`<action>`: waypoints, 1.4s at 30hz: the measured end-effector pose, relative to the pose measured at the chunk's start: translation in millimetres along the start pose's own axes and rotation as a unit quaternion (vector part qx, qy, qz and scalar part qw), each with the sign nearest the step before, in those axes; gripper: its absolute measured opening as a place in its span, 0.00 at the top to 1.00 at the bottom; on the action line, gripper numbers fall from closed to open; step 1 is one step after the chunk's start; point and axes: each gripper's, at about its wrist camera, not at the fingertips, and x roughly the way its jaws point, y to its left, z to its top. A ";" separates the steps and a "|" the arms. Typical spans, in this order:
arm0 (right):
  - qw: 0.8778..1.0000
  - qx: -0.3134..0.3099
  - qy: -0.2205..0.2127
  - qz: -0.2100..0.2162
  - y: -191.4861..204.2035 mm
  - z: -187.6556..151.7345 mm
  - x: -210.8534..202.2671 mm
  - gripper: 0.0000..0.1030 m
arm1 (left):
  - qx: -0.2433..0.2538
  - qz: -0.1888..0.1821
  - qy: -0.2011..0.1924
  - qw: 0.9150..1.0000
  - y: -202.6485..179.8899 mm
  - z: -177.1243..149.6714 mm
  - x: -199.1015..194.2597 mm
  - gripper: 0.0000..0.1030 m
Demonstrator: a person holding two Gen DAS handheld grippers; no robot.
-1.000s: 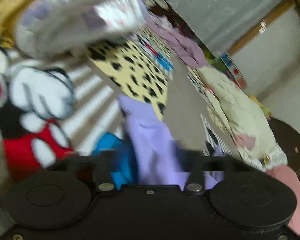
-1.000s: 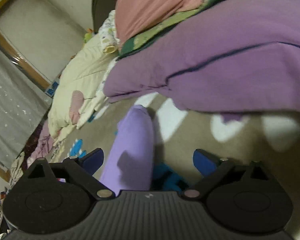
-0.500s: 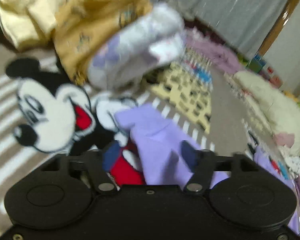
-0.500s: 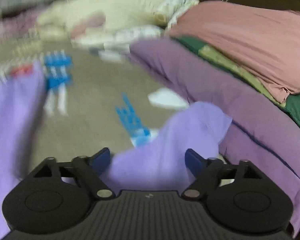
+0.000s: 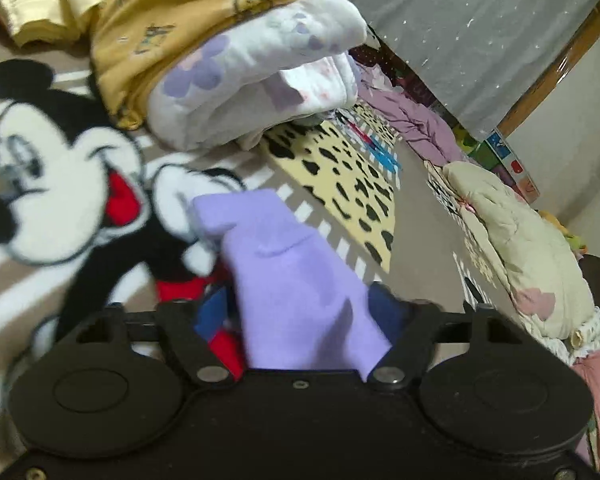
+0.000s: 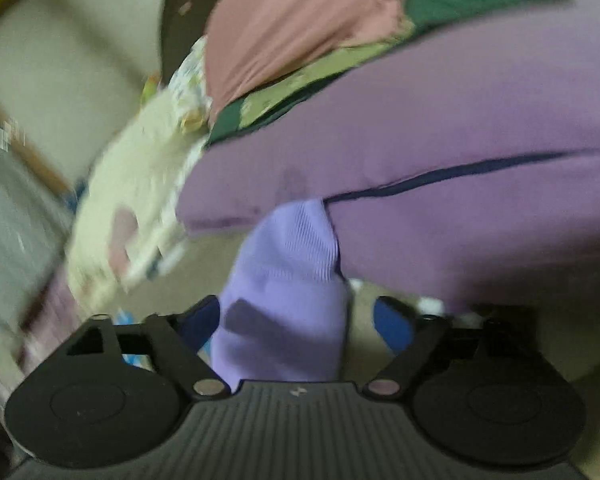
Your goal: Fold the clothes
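Gripping nothing firmly as far as can be told, the left gripper has its blue pads spread wide w/ the lavender garment running up between them; pad contact on the right side looks possible, but can't tell if it's really pinched. That cloth lies over the cartoon-mouse rug, its far end near the mouse's white glove. Beyond it, towards the rug's far edge, sits a white floral bundle touching a mustard printed garment; a yellow spotted mat lies just beside the rug. In the right wrist view the right gripper is likewise wide apart, lavender ribbed cuff between the fingers, closer to the left pad, clear gap to the right one. A purple garment w/ dark seam is heaped just behind the cuff, pink cloth on top. View is blurred.
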 end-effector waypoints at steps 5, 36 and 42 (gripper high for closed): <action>0.991 -0.121 -0.048 -0.035 35.8 6.3 -34.5 0.85 | 0.047 0.011 -0.028 0.998 -13.9 8.0 -15.7 0.90; 0.855 -0.496 0.134 0.068 145.8 -248.3 -194.1 0.21 | 0.242 -0.137 0.108 0.954 -100.8 -136.1 -105.4 0.35; 0.870 -0.482 0.048 0.097 155.4 -211.2 -193.0 0.21 | 0.232 -0.134 0.134 0.954 -102.0 -145.8 -90.9 0.31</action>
